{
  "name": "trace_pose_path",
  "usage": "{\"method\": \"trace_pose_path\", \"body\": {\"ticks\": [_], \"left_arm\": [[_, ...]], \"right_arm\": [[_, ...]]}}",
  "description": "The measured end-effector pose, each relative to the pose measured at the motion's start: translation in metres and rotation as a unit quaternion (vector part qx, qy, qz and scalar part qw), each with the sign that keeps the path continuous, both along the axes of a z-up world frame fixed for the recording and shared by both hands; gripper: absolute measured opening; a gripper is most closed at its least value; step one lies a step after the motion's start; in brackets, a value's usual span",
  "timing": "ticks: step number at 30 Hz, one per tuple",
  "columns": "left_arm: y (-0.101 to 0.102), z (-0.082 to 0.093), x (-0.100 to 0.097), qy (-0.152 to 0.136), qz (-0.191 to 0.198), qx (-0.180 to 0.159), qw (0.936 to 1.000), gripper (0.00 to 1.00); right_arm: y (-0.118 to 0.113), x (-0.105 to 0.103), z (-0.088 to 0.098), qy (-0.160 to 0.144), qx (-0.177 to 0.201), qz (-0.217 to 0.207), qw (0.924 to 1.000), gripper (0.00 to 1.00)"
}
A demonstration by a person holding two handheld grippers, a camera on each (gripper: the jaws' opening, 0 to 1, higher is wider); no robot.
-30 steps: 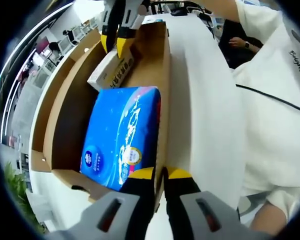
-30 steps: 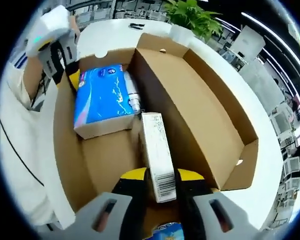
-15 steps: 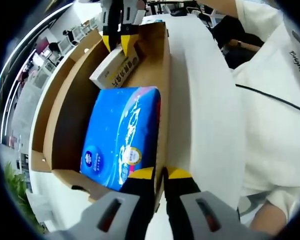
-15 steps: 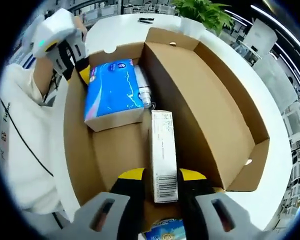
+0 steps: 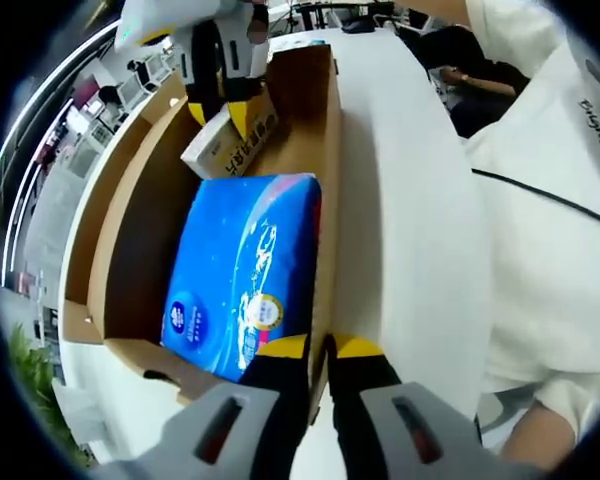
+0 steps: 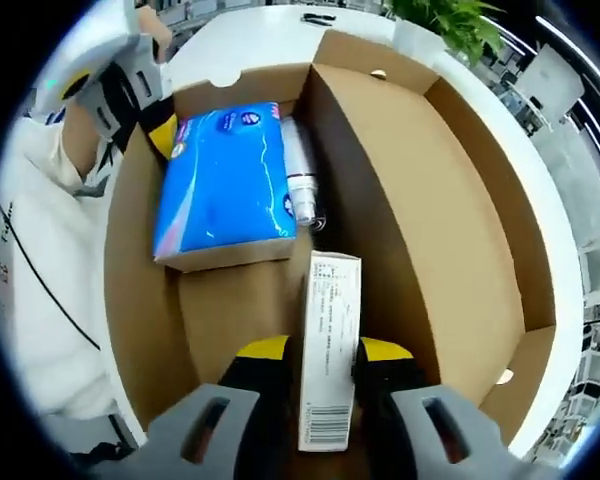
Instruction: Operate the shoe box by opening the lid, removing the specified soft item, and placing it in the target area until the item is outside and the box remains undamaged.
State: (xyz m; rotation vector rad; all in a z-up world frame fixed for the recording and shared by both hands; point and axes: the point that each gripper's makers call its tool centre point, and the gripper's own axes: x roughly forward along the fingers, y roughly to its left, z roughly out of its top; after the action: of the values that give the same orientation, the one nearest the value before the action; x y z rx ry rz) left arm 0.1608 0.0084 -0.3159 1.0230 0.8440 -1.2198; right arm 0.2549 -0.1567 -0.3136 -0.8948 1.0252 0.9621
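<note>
The right gripper (image 6: 320,352) (yellow-tipped jaws) is seen clamped on a long white rectangular carton with a barcode (image 6: 329,362), held lengthwise between the jaws above the floor of the open brown cardboard shoe box (image 6: 440,240). In the left gripper view the same gripper (image 5: 223,110) is seen at the far end of the box, closed on the carton (image 5: 230,140). The left gripper (image 5: 318,350) is seen pinched on the near right wall of the shoe box (image 5: 325,190), one jaw inside and one outside; in the right gripper view it (image 6: 160,135) sits at the far left corner of the box. The soft blue plastic-wrapped tissue pack (image 6: 230,180) is still lying inside the box against its far end, just beyond the carton. A small clear bottle (image 6: 302,185) is wedged beside the pack's right edge. The lid is folded open to the right. The box rests on a white table (image 5: 410,230). A person's white sleeve (image 5: 555,220) is visible on the right of the left gripper view.
</note>
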Motion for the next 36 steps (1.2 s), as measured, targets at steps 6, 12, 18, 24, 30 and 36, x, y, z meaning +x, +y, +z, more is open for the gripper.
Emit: {"method": "trace_pose_path", "body": {"ticks": [6,12,18,24,30,36], "left_arm": [[0.000,0.000,0.000,0.002,0.000,0.002,1.0000,0.06],[0.000,0.000,0.000,0.001,0.000,0.002,1.0000,0.06],[0.000,0.000,-0.001,0.003,0.000,0.003,1.0000,0.06],[-0.001,0.000,-0.001,0.001,-0.001,0.002,1.0000,0.06],[-0.001,0.000,-0.001,0.001,0.000,0.003,1.0000,0.06],[-0.001,0.000,-0.001,0.001,0.000,0.004,1.0000,0.06]], "right_arm": [[0.000,-0.002,-0.012,0.010,-0.022,0.007,0.9997,0.25],[-0.003,-0.007,-0.023,0.028,-0.029,0.004,0.9992,0.24],[-0.006,-0.008,-0.031,0.046,-0.040,0.004,0.9981,0.24],[-0.006,-0.008,-0.027,0.050,-0.043,0.006,0.9978,0.23],[-0.006,-0.008,-0.026,0.064,-0.051,0.004,0.9966,0.23],[-0.007,-0.008,-0.027,0.064,-0.064,-0.018,0.9958,0.23]]}}
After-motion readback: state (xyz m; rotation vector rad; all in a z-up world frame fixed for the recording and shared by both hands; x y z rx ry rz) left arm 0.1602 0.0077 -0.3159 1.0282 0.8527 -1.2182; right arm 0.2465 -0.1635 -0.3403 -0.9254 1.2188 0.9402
